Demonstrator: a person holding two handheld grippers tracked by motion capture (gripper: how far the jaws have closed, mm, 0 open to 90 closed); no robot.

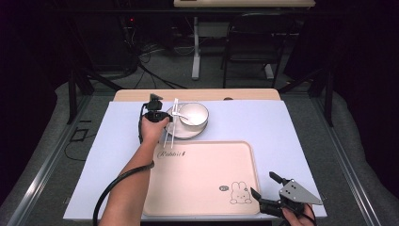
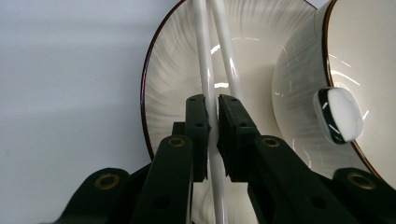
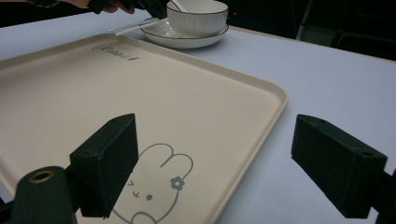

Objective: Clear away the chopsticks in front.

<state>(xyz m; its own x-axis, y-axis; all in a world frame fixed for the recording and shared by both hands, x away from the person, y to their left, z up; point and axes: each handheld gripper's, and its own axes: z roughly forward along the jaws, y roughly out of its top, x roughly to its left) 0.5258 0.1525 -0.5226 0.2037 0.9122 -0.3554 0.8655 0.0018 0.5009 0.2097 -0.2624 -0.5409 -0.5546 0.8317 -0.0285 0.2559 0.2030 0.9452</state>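
On the white ribbed plate's (image 2: 173,70) rim, the left gripper (image 2: 212,105) is clenching the pair of white chopsticks (image 2: 208,60), whose long axis is running straight ahead between its jaws, while the right gripper (image 1: 267,189) is idling released, well apart.

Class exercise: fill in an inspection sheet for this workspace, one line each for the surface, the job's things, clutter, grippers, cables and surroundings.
Surface: table under a pale sheet.
Job's things: white chopsticks lying across a plate; bowl on the plate with a spoon in it.
Clutter: empty beige tray with a rabbit print.
Grippers: left gripper shut on the chopsticks; right gripper open, over the tray's near right corner.
Cables: black cable along the left forearm.
Surroundings: desk legs and a chair behind, dark room.
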